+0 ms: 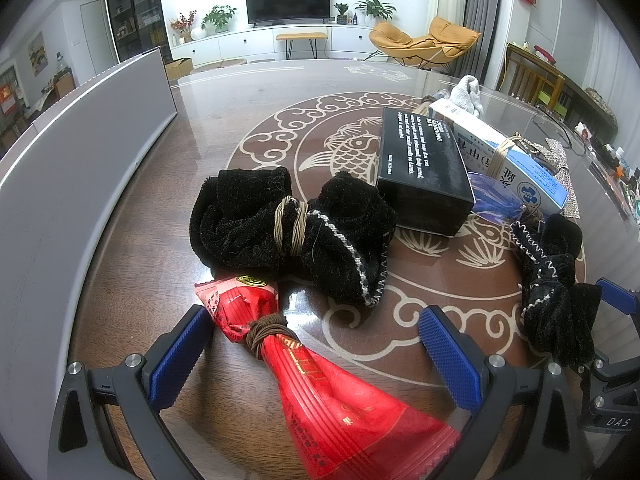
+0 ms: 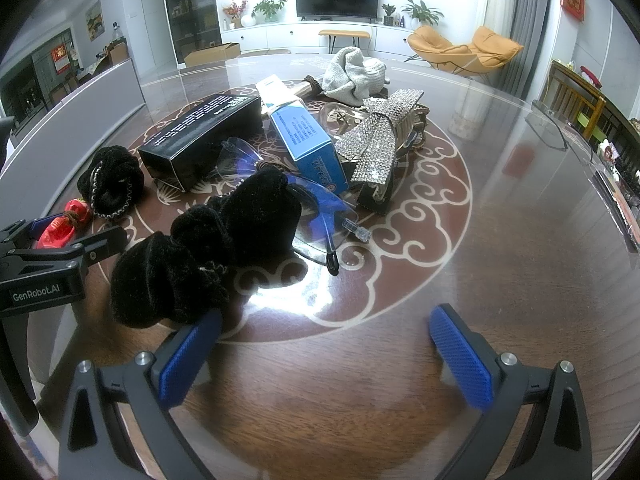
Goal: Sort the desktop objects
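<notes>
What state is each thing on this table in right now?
Left gripper: open, straddling the red packet.
Right gripper: open, empty.
Red foil snack packet: lying flat, tied with brown cord.
Black velvet cloth bundle: tied at the middle.
Black rectangular box: closed.
Blue-and-white carton: closed.

Television [image 1: 287,1], orange chair [image 1: 424,42], plants [image 1: 218,17]
</notes>
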